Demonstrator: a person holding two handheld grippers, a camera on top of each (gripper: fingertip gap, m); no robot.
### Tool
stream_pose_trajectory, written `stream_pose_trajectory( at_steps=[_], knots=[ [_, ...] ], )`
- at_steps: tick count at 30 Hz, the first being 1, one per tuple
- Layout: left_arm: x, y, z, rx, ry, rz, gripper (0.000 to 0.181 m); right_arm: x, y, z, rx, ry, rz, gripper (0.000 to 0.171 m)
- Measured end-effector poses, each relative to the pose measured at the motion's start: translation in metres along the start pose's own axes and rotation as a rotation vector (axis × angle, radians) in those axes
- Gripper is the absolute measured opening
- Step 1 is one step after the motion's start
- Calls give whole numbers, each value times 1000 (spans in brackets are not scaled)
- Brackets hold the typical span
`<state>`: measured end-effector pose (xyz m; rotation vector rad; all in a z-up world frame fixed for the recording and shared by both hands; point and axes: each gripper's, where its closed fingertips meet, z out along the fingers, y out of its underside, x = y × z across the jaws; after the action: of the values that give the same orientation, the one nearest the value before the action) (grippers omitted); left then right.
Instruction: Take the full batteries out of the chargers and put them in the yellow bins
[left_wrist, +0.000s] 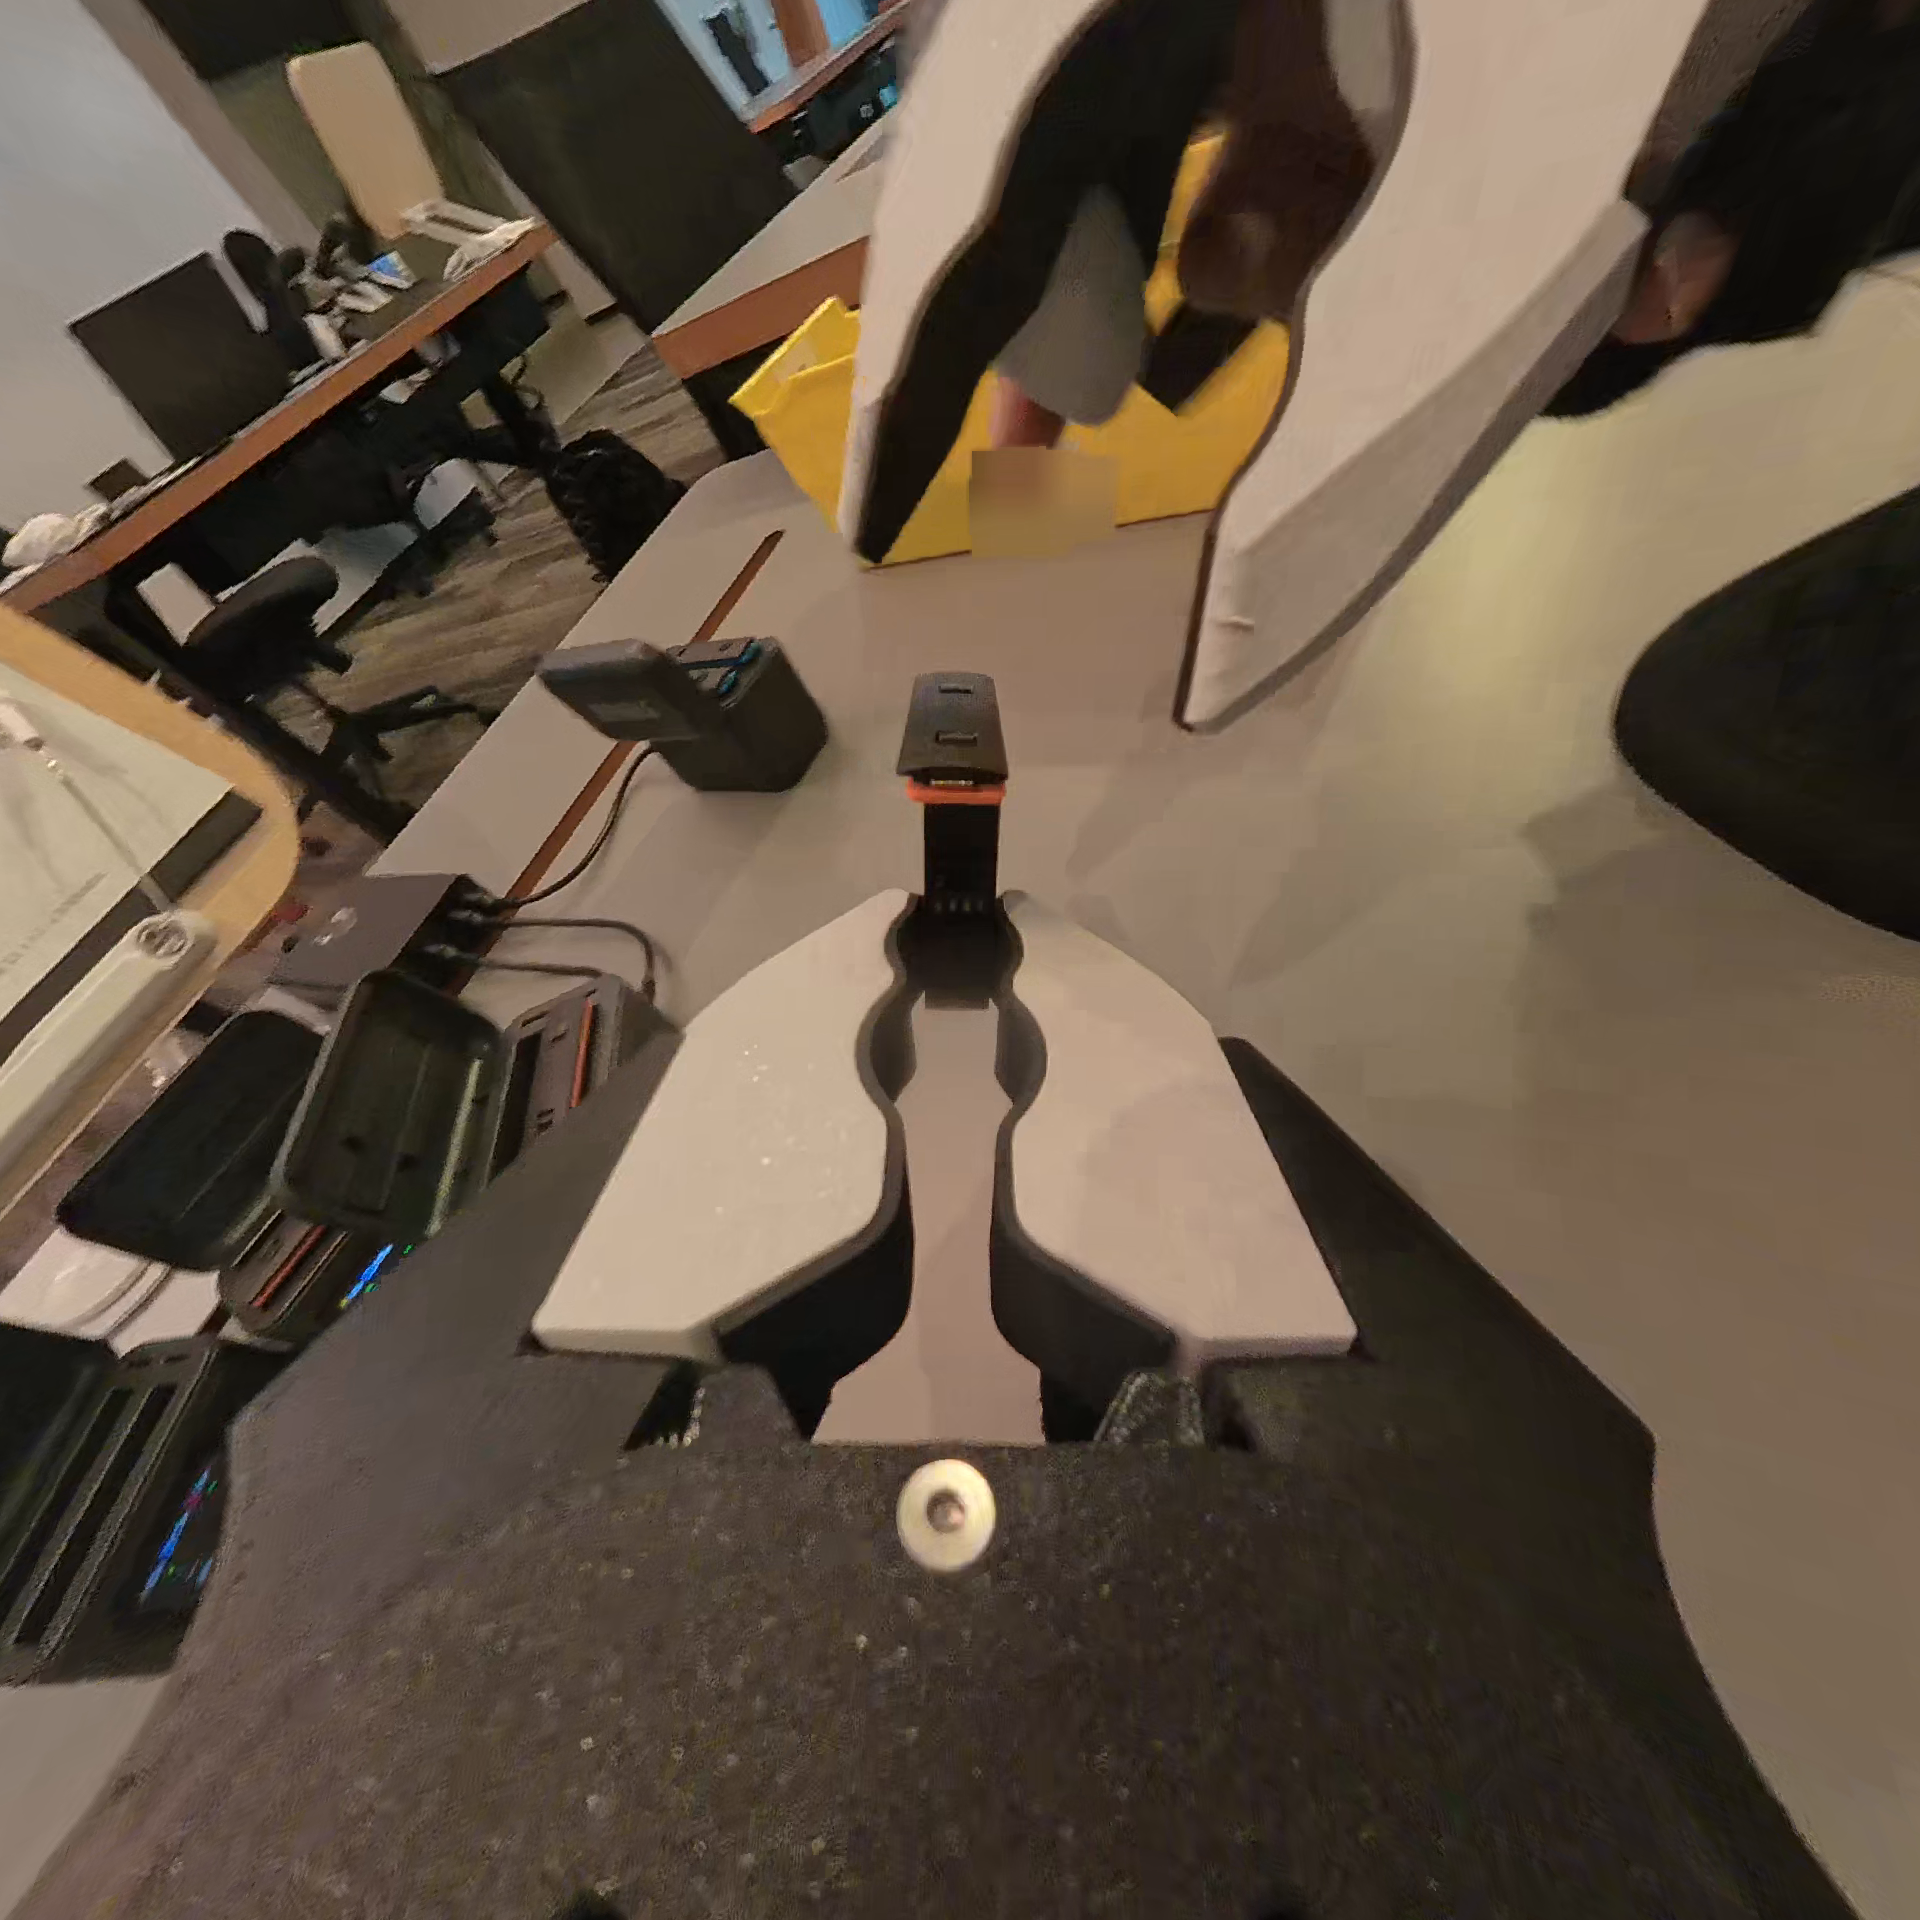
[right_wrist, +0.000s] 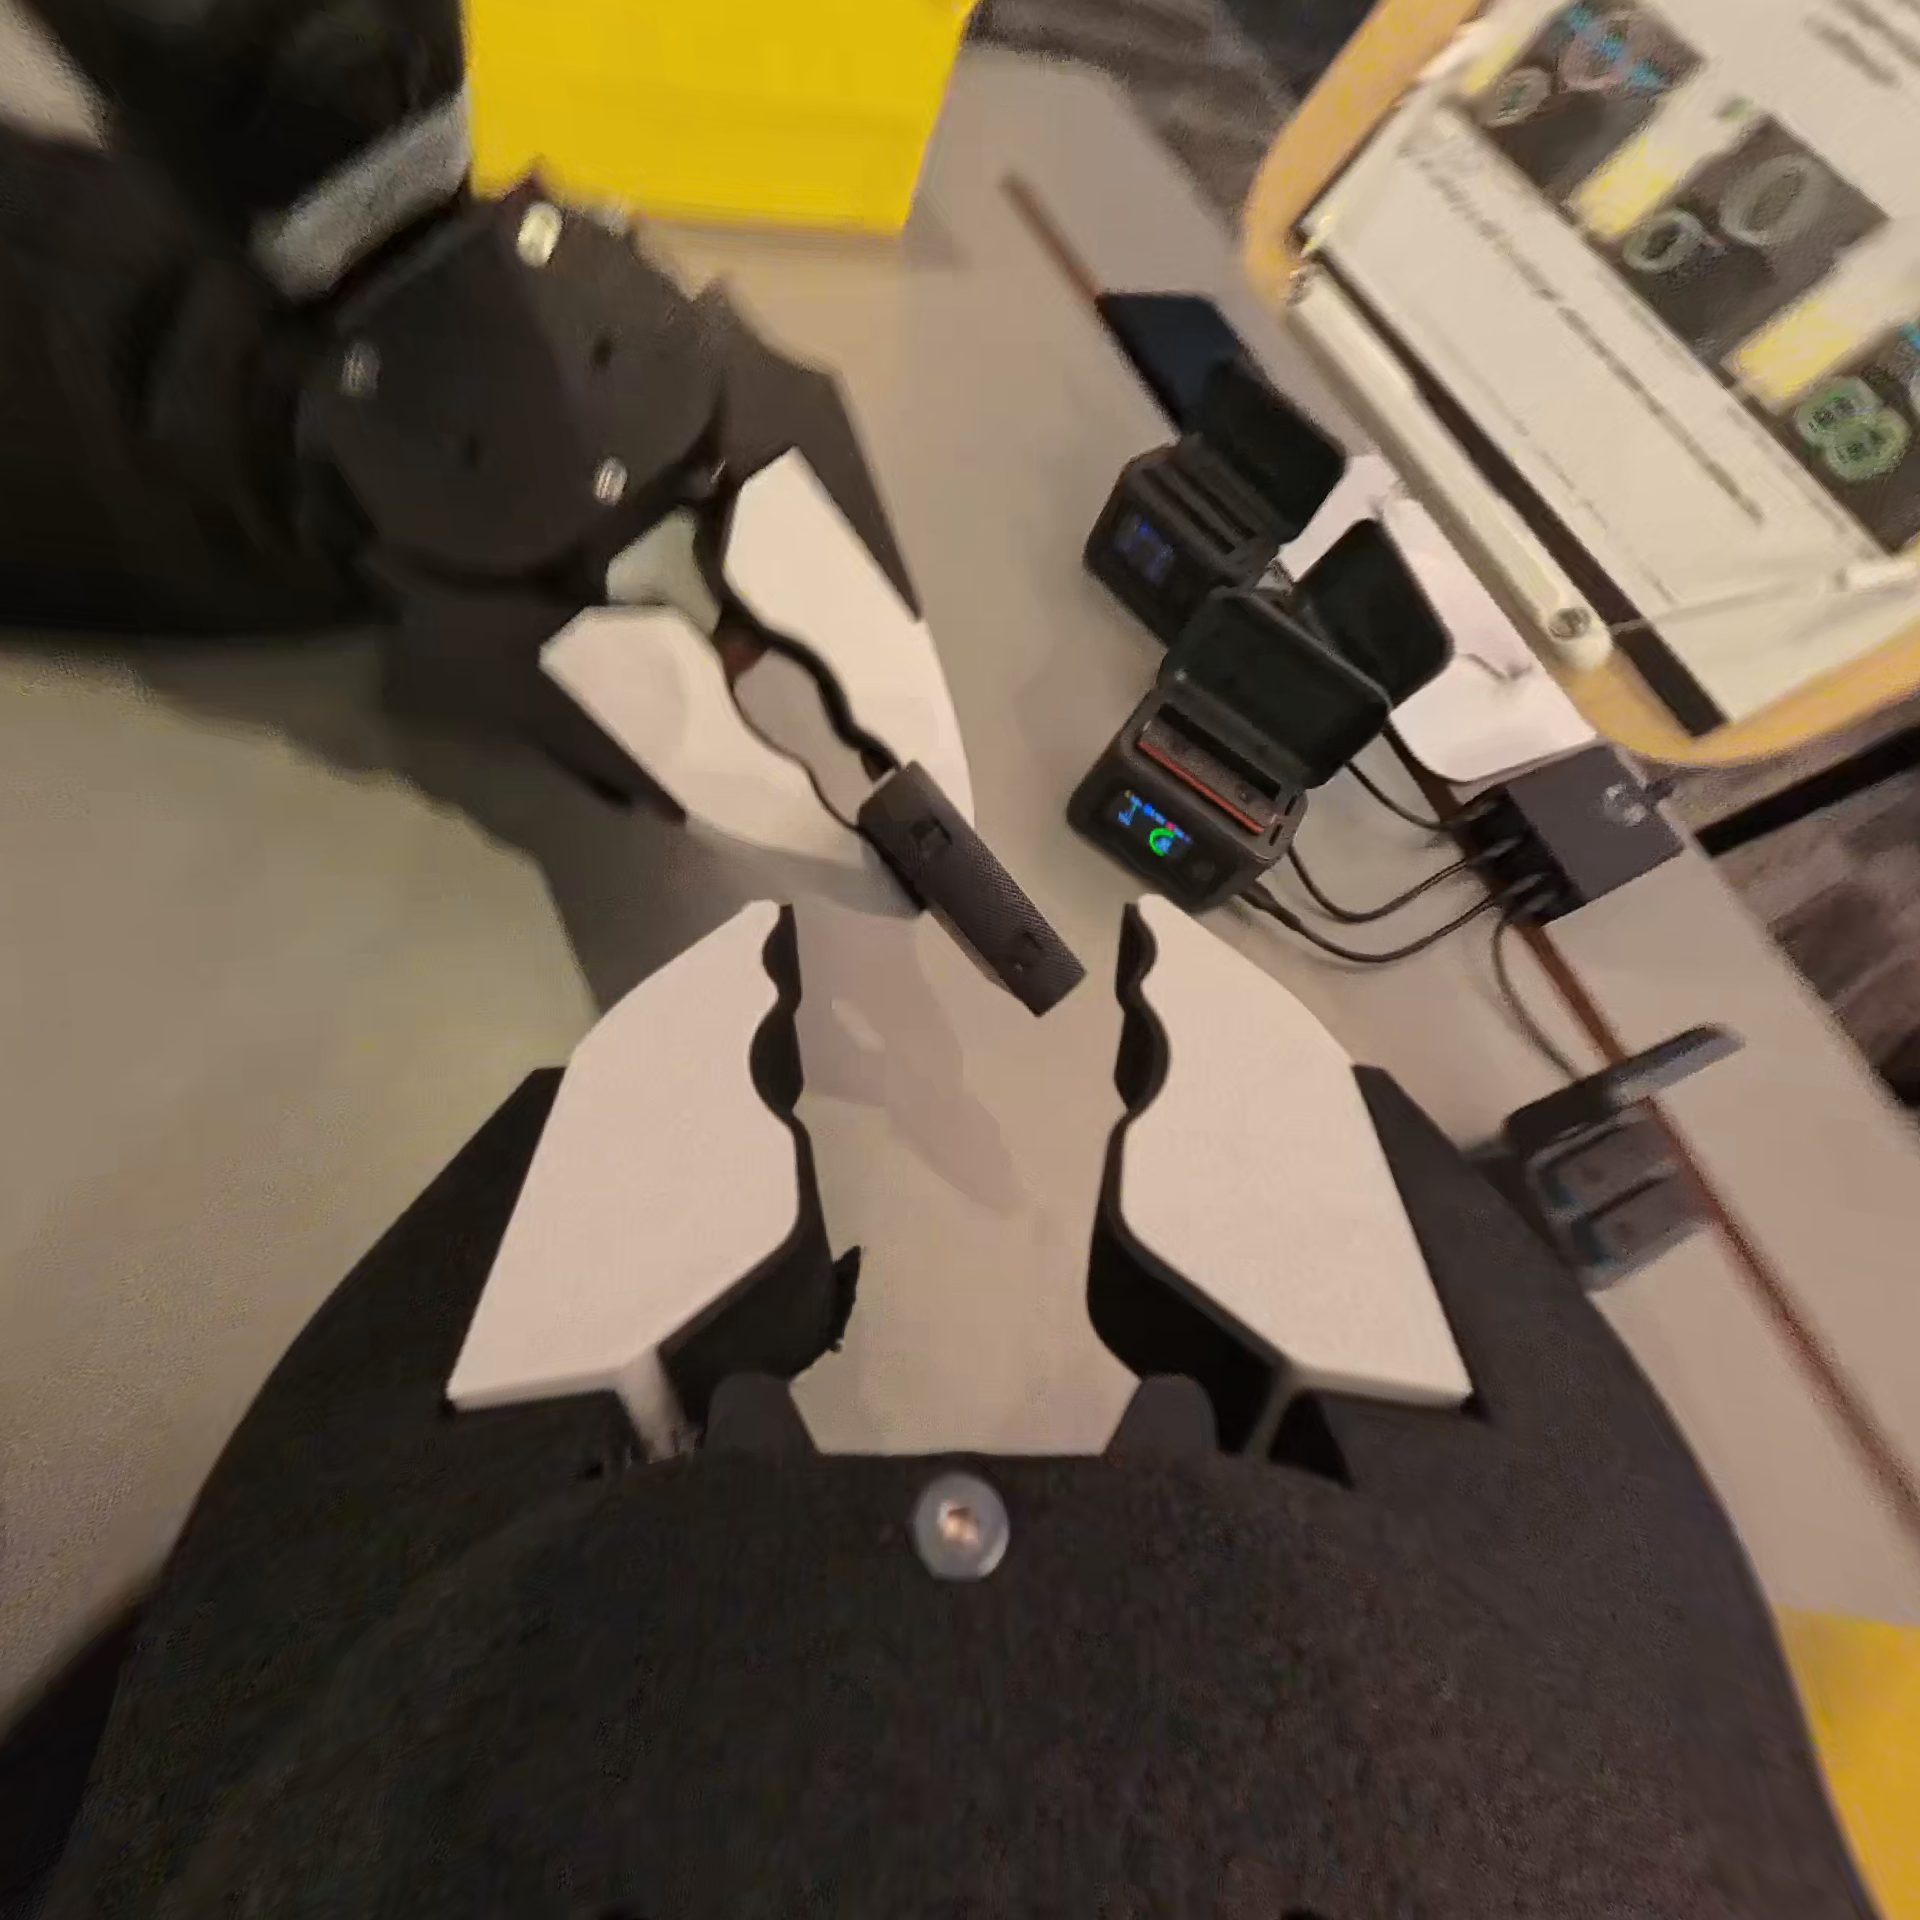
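Battery (left_wrist: 954, 831) clamped at left gripper (left_wrist: 954, 914) fingertips — held clear above grey table (left_wrist: 1351, 1039), short of yellow bin (left_wrist: 810, 416). Right gripper (right_wrist: 956, 925) jaws spread, holding nothing — poised just beside battery. Chargers (right_wrist: 1195, 790) near, lids raised.

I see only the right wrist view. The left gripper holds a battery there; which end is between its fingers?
Observer: The left gripper pinches the battery by its narrow end; an orange band circles it farther out.
Operator: Is the yellow bin empty?
Observer: No, a dark item seems to lie in the bin.
Operator: What is in the blurred charger by my right finger?
Observer: Blue-edged batteries stand in that charger.
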<state>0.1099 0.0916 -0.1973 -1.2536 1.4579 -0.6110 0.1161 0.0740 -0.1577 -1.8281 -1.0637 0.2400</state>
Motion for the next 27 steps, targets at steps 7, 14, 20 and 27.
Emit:
stream_pose_trajectory(
  at_steps=[7,14,20,27],
  knots=[
    [31,-9,4,8,94,99,11,-18,20,-14,-233,-117,-454,42],
    [49,-11,7,1,128,125,11,-27,38,-14,-333,-154,-557,14],
    [38,-16,8,37,120,-58,40,7,25,-45,-345,-101,-538,14],
    [17,-6,8,29,73,-169,35,137,25,-122,-501,144,-457,14]
  ],
)
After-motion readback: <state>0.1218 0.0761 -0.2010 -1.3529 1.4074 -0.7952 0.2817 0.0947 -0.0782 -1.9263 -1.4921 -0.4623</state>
